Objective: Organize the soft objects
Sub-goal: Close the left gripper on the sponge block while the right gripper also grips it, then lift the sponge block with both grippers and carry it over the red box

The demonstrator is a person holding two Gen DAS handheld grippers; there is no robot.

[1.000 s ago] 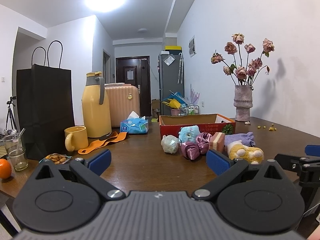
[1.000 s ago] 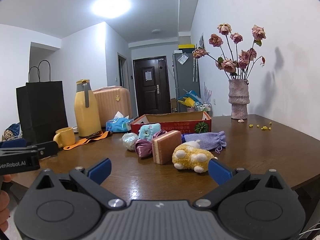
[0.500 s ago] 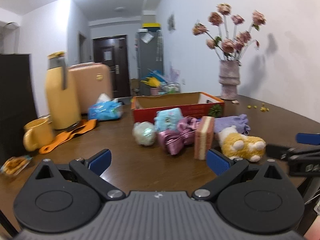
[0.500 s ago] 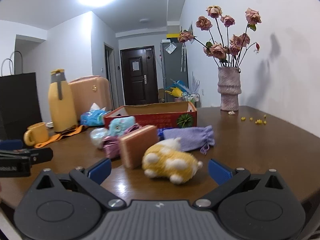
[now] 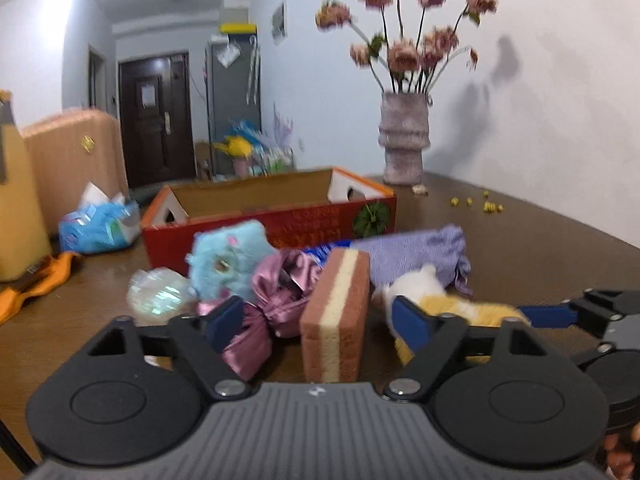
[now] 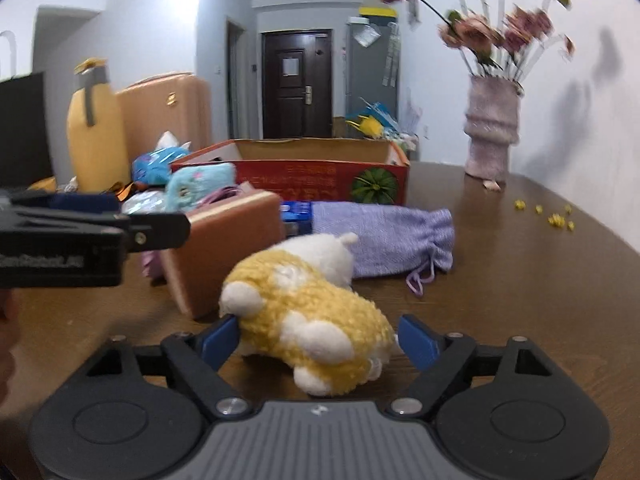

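Observation:
A pile of soft things lies on the brown table before an open red box [image 5: 276,216]. My left gripper [image 5: 320,320] is open around a brown and cream sponge [image 5: 336,312] standing upright, not touching it. A pink satin bow [image 5: 276,292], a blue plush [image 5: 228,260] and a shiny ball [image 5: 156,292] lie to its left. My right gripper [image 6: 320,338] is open around a yellow and white plush [image 6: 308,316]. Its left fingertip [image 6: 220,336] touches the plush. A purple drawstring bag [image 6: 384,236] lies behind it.
A vase of dried roses [image 6: 492,136] stands at the back right, with yellow crumbs [image 6: 552,216] near it. A yellow thermos [image 6: 94,128], a tissue pack [image 5: 96,224] and an orange strap [image 5: 36,284] sit at the left. A pink suitcase [image 6: 164,108] stands behind the table.
Both grippers have moved forward to the pile. The left one now straddles the sponge and the right one straddles the yellow plush. Both stay open.

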